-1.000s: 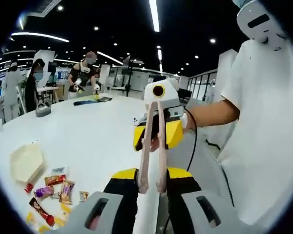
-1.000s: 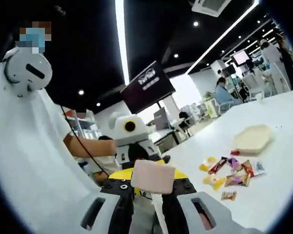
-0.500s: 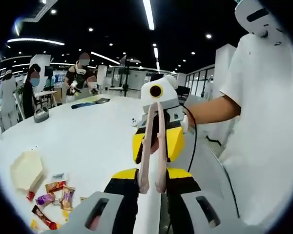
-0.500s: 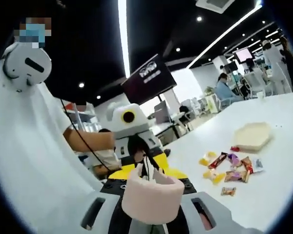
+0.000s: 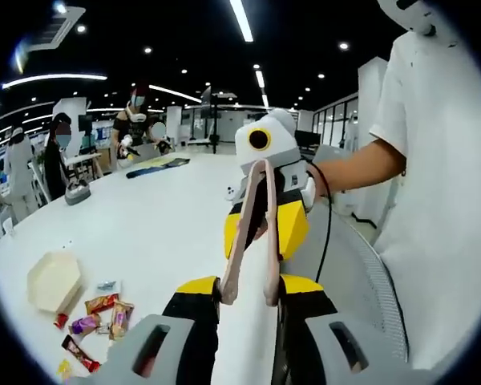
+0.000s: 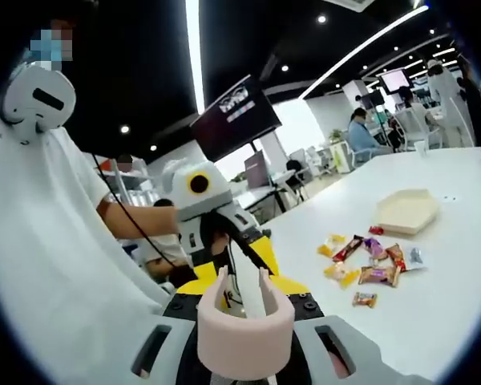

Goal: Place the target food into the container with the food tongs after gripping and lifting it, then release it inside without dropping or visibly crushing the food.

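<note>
Pink food tongs hang in the air between the two grippers, above the near edge of a white table. Their curved hinge end sits between the jaws of the right gripper, which appear clamped on it. In the left gripper view the two tong arms run together through that right gripper's yellow jaws. The arms spread toward the left gripper, with their tips ending between its yellow-tipped jaws. I cannot tell whether those jaws press the tips or stand free of them.

Target food: a loose scatter of wrapped snacks lying on the table, well apart from the tongs; none is held. The packets are mixed red, purple, brown and yellow.

Container: a pale hexagonal dish on the table just beside the scatter, with nothing visible inside it.

Person in a white shirt holds the grippers, one bare forearm reaching to the right gripper. Other people stand at the far tables. A dark wall screen hangs behind, under strip ceiling lights.
</note>
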Demonstrator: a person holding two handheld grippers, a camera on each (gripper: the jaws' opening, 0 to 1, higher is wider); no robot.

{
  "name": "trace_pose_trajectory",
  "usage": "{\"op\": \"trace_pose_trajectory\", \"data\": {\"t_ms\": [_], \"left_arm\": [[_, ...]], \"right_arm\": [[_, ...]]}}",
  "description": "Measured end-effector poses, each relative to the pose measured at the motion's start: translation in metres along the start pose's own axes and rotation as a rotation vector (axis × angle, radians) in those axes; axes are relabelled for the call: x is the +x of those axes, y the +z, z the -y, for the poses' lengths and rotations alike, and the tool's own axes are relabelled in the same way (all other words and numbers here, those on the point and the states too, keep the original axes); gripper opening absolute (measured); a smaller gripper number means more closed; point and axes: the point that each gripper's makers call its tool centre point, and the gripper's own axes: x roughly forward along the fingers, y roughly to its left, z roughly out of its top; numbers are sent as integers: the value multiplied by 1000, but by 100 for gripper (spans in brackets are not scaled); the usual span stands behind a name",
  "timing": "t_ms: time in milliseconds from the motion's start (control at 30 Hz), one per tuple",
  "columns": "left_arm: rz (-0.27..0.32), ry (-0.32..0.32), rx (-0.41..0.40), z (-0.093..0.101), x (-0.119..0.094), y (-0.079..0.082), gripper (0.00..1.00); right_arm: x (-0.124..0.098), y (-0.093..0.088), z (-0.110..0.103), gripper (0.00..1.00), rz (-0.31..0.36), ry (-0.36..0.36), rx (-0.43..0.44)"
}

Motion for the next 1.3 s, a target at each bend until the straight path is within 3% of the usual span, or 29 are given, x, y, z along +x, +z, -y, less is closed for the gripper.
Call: {"op": "trace_pose_trajectory", "data": {"t_ms": [100,300,467,533,633,833,967,1067,1133,1300], "left_arm": [[1,-18,-18,0,-4,1,26],[-72,-77,-46,8,4,-8,31],[-178,-130,-16,16,11,-22,27],[-262,-140,10,21,13,-33,25],[-278,-131,40,19,14,-36,22],[-269,-127,39,19,14,-36,21],[-217,-110,24,16,13,-30,22],[-113,-107,-74,17,16,-21,23],[-73,-92,-75,18,19,-18,22],[-72,-100,-115,24,24,-22,21]], "right_arm": [[-1,0,0,21,-7,-1,-11],[5,-10,-4,22,-70,14,-65],[8,-14,-9,21,-92,36,-96],[9,-22,-12,21,-131,47,-87],[9,-29,-12,20,-148,41,-98],[7,-32,-8,21,-147,43,-82],[5,-30,-5,21,-141,37,-66],[0,-14,-3,21,-48,35,10],[-2,-9,-3,21,-15,41,39],[0,-7,-7,21,34,48,85]]}}
